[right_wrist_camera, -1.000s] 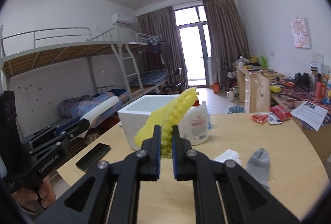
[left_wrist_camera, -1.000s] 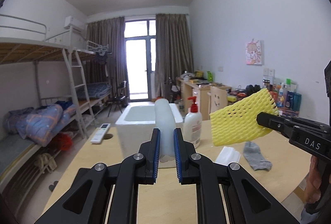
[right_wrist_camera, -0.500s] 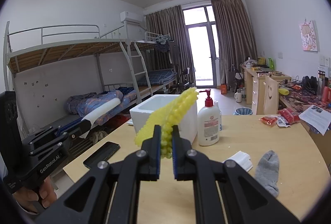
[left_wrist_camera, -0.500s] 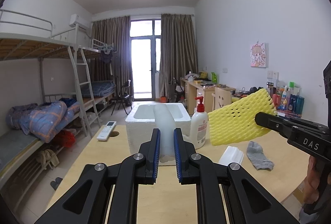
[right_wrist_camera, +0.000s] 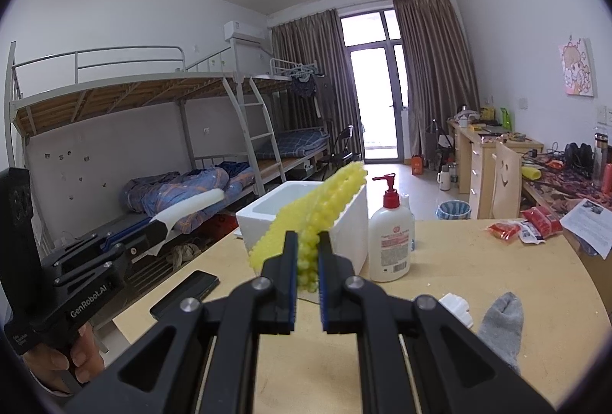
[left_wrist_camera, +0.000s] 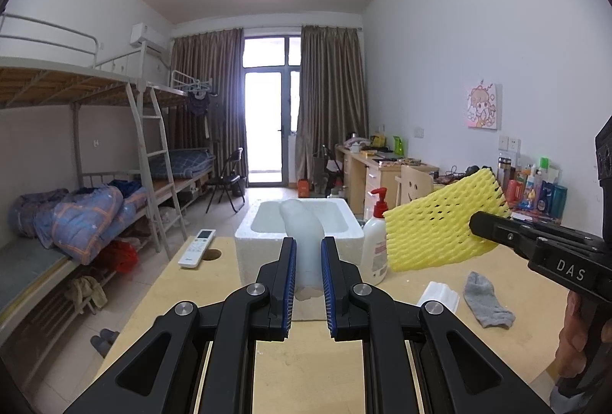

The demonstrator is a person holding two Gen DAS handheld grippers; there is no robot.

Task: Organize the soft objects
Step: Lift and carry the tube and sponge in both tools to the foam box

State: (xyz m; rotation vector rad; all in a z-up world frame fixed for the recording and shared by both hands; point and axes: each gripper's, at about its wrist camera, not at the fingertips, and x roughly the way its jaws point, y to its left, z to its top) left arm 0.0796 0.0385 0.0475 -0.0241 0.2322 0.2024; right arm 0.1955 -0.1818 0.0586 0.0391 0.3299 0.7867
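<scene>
My left gripper (left_wrist_camera: 308,253) is shut on a soft white foam sheet (left_wrist_camera: 302,226), held up in front of the white styrofoam box (left_wrist_camera: 250,253). From the right wrist view that gripper (right_wrist_camera: 160,226) comes in at the left, with the white foam sheet (right_wrist_camera: 191,205) sticking out of it. My right gripper (right_wrist_camera: 308,253) is shut on a yellow foam net (right_wrist_camera: 325,199), above the table just before the box (right_wrist_camera: 264,222). In the left wrist view the yellow net (left_wrist_camera: 436,226) hangs from the right gripper (left_wrist_camera: 476,222) to the right of the box.
On the wooden table (left_wrist_camera: 306,368) lie a grey sock (left_wrist_camera: 485,299), a small white foam piece (left_wrist_camera: 440,293), a lotion pump bottle (left_wrist_camera: 375,245) and a remote (left_wrist_camera: 197,247). A black phone (right_wrist_camera: 185,295) lies near the left edge. Bunk beds stand left, cluttered desks right.
My right gripper has drawn back slightly with the yellow net still in it; box and bottle look a little farther away. The left gripper keeps still with its white foam.
</scene>
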